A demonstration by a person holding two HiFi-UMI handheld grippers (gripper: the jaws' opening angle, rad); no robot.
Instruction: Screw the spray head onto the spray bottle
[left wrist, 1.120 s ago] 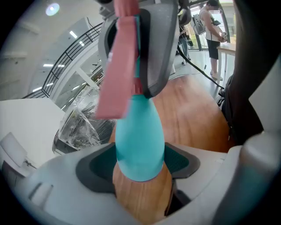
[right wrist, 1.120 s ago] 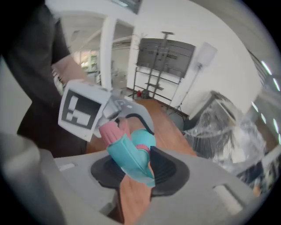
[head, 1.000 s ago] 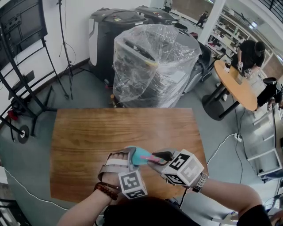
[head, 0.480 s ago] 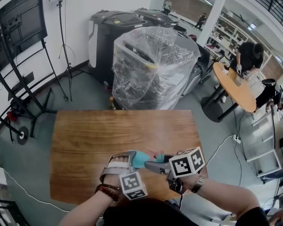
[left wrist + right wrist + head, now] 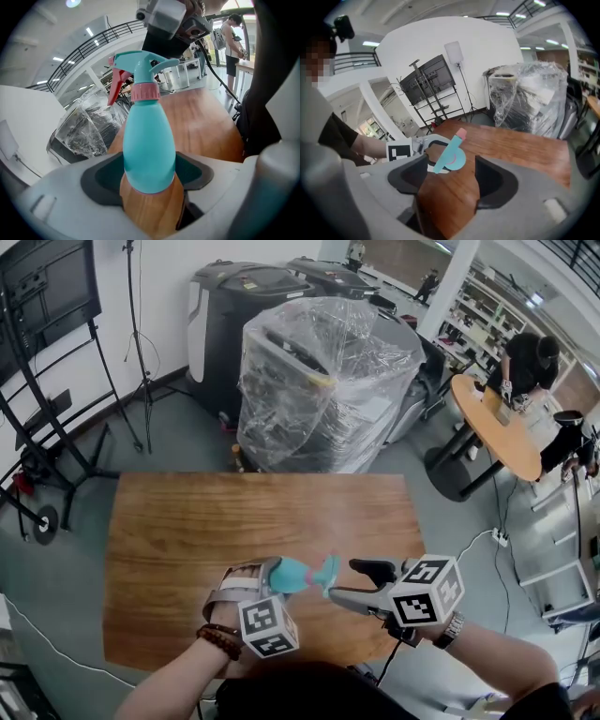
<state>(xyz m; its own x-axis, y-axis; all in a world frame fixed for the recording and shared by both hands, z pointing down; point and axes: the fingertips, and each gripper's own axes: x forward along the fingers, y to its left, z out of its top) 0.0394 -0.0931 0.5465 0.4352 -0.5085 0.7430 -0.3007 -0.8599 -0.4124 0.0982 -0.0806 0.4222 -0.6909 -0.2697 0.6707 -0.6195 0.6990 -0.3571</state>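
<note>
Workshop or lab hall, I'd say. My wooden table point(image 5: 234, 521) sits among a plastic-wrapped machine point(image 5: 323, 381), dark machines point(image 5: 230, 324), a screen on a stand point(image 5: 47, 287) and shelves point(image 5: 497, 306) behind. Cable point(image 5: 469, 549) on grey floor point(image 5: 169, 427); a person point(image 5: 530, 357) at a round table point(image 5: 492, 423).

I hold 2 grippers: left gripper point(image 5: 274, 576) & right gripper point(image 5: 349, 582), w/ 2 marker cubes point(image 5: 267, 626), 1 apiece. 1 spray bottle point(image 5: 147, 150), 1 spray head point(image 5: 143, 65). 2 tables: 1 wooden table point(image 5: 234, 521), 1 round table point(image 5: 497, 432) w/ 1 person point(image 5: 530, 357) at it. 1 plastic-wrapped machine point(image 5: 323, 381).
</note>
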